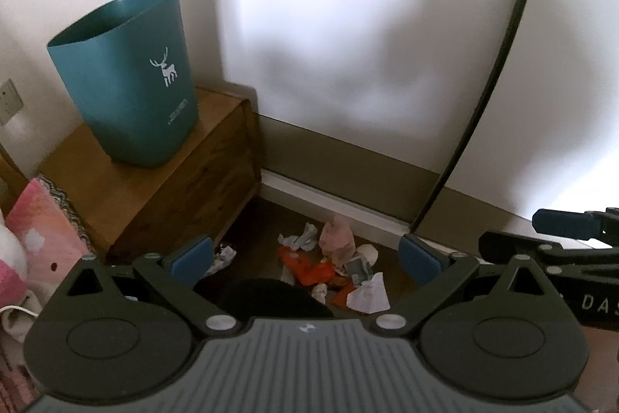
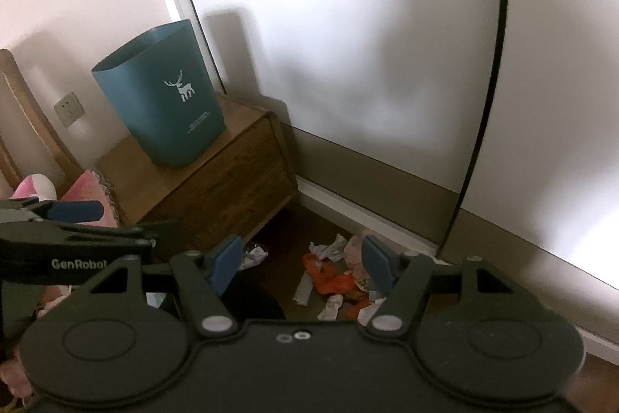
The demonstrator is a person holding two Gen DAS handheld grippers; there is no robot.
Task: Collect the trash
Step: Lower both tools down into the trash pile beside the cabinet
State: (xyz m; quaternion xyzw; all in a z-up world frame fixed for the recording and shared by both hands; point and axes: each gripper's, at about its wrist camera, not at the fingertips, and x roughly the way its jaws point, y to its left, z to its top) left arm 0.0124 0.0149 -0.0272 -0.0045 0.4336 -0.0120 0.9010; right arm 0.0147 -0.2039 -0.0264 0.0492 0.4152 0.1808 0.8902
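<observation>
Dark floor (image 1: 267,219) by a white wall, trash pile (image 1: 332,269) far below; bin (image 1: 127,80) up on the wooden cabinet (image 1: 185,173) at left. Left tongs (image 1: 305,258) and right tongs (image 2: 301,264) both released, empty. Risk: crumpled scraps are light and overlapping, so a grab may scatter them or snag several.

My left tongs (image 1: 305,260) are matte black linkage arms on two round black pivot housings, each arm tipped with a blue pad (image 1: 191,258) and pinned with a silver rivet (image 1: 219,322) — the body between them is grey and ribbed, with a small pale logo. My right tongs (image 2: 301,264) share that black frame and those blue pads (image 2: 226,258), but their body is smooth black with two small silver screws (image 2: 293,337). Seen side-on, each unit carries white lettering — "GenRobot" on the left one.
</observation>
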